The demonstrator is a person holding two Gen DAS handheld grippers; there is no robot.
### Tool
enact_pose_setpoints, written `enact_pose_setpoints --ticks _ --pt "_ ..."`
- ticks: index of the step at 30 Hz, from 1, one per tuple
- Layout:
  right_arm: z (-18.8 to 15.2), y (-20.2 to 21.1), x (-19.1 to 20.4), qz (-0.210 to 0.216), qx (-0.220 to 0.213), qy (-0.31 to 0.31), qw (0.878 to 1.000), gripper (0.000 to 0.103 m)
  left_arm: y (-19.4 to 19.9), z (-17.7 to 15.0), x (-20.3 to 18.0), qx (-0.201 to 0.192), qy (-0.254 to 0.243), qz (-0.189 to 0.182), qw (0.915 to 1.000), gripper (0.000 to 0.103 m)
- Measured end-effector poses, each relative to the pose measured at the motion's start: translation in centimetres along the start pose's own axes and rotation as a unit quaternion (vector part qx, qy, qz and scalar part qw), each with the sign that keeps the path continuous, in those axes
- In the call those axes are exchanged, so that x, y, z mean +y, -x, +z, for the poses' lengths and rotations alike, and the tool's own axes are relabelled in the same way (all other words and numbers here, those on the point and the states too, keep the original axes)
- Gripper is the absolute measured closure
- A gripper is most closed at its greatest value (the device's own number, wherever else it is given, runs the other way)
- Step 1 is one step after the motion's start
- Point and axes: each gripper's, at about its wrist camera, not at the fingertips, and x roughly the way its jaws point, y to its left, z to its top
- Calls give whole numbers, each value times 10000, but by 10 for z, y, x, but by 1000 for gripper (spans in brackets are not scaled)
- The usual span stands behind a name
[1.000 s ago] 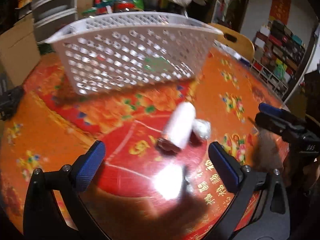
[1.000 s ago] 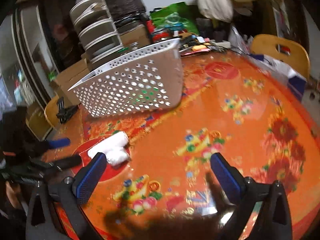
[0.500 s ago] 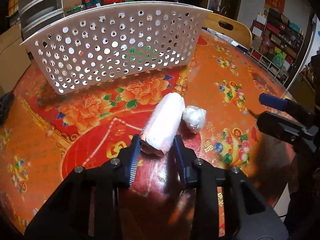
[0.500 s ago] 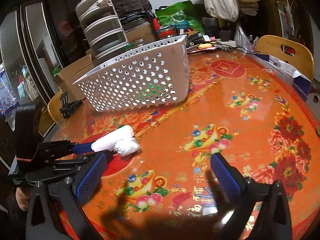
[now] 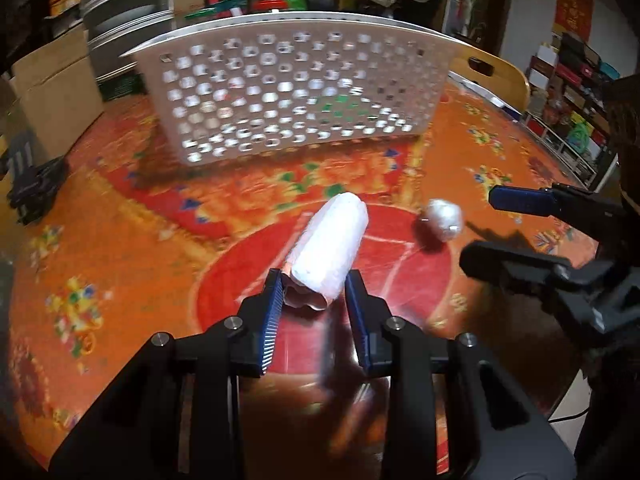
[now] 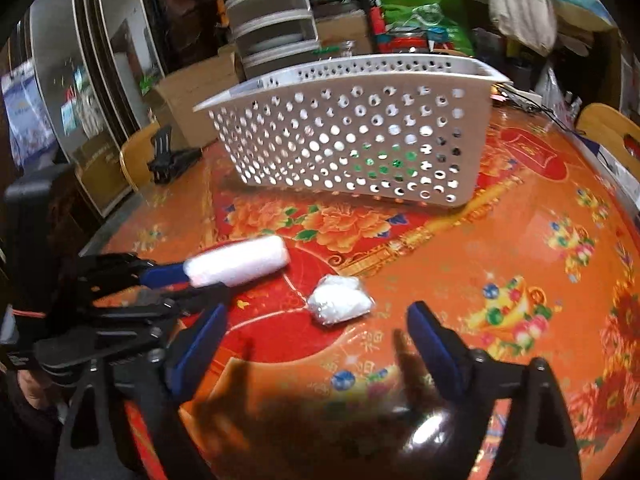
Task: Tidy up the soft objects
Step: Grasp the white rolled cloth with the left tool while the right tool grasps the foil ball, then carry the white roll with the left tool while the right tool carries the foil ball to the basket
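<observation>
The left gripper (image 5: 314, 300) has its blue-padded fingers (image 5: 271, 312) drawn in narrow around the near end of a soft white roll in a clear wrapper (image 5: 330, 246), the pads pressing its sides while the rest of the roll reaches out toward the white perforated plastic basket (image 5: 296, 92). The right gripper (image 6: 316, 342) has just been closing its jaws, yet they stand fairly wide with nothing pressed between them; a small white wad wrapped in clear film (image 6: 339, 300) lies on the table just beyond its tips, roughly centred on the gap. In the right wrist view the roll (image 6: 240, 262) and the wad lie near each other but apart, both on the red disc in the glossy orange flower-patterned round tabletop (image 6: 520, 248). The basket (image 6: 360, 136) stands farther back on the table, well apart from both soft things, with a bare band of tabletop between. To the right of the wad the tabletop runs open toward its curved edge. Beyond the basket the far edge is crowded by cardboard boxes (image 6: 192, 100) and stacked grey drawers (image 6: 272, 20).
</observation>
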Motion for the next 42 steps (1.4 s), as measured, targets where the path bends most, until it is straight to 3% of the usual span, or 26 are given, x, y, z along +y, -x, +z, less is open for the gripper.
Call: enact_pose_setpoints --ticks 5,13,16,22,28,42 --pt "4 -19 4 -182 286 121 9994 41 3 -4 18 -2 147 48 9999 74" --pt "1 -27 2 -302 341 87 9989 56 -1 -2 22 10 181 53 9998 74" --pt "-2 -24 -1 -331 277 46 9991 74 -5 -2 21 3 187 46 9998 74" --pt "-3 -18 -4 -250 127 -58 9996 75 -4 -5 21 -53 193 -33 9998 74" --pt "-6 -7 6 -561 -186 126 9982 75 -2 -7 24 -91 282 -154 9994 74" --pt "-7 1 3 -481 -352 21 9982 75 24 -12 5 -646 126 -15 9978 75"
